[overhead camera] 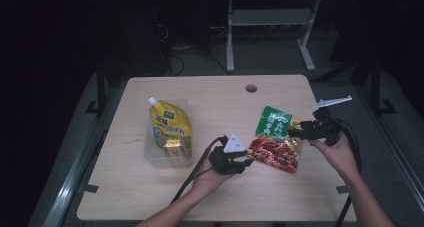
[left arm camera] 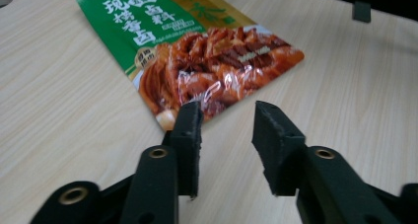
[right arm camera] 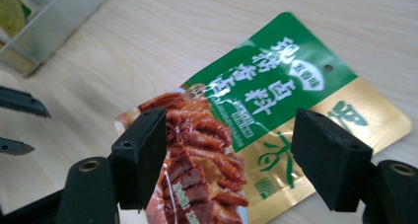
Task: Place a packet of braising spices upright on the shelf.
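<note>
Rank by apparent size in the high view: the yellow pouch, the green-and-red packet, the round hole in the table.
1-2. yellow pouch and green-and-red packet: look about alike, so no ranking between them.
3. round hole: plainly smallest.

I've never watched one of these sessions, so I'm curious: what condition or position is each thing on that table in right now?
Green food packet: lying flat on the table, sealed, nothing gripping it.
Yellow spouted pouch: capped, lying in the clear container.
Left gripper: jaws apart at the packet's near corner, not pressing it.
Right gripper: jaws wide open over the packet.
</note>
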Motion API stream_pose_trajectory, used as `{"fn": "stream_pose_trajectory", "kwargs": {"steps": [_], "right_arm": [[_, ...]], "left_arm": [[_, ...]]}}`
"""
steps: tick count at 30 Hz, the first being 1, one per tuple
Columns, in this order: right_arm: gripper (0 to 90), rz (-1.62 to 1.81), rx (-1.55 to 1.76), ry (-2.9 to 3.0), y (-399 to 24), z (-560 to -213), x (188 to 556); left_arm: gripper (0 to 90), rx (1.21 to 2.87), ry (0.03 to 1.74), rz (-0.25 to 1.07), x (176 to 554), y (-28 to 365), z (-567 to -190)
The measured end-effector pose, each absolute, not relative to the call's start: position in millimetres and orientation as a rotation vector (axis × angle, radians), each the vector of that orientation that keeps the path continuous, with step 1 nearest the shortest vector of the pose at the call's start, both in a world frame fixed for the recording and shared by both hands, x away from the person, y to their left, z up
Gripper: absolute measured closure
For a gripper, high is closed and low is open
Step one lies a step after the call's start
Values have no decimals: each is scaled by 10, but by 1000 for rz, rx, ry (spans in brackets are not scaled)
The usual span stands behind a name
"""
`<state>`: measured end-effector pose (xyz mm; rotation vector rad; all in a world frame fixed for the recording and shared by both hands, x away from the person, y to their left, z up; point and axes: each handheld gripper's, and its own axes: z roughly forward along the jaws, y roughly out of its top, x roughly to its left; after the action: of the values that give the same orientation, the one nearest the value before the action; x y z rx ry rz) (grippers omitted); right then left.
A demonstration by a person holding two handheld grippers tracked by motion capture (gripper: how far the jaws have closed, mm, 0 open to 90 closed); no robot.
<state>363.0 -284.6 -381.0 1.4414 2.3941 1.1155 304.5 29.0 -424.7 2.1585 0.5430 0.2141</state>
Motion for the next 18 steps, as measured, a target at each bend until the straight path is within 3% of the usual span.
{"fn": "stream_pose_trajectory", "kwargs": {"steps": [18], "right_arm": [[294,1046,1578,2341,-3016,-3942,3911]], "left_arm": [[897,2218,519,199,3343,-25,-4391]]}}
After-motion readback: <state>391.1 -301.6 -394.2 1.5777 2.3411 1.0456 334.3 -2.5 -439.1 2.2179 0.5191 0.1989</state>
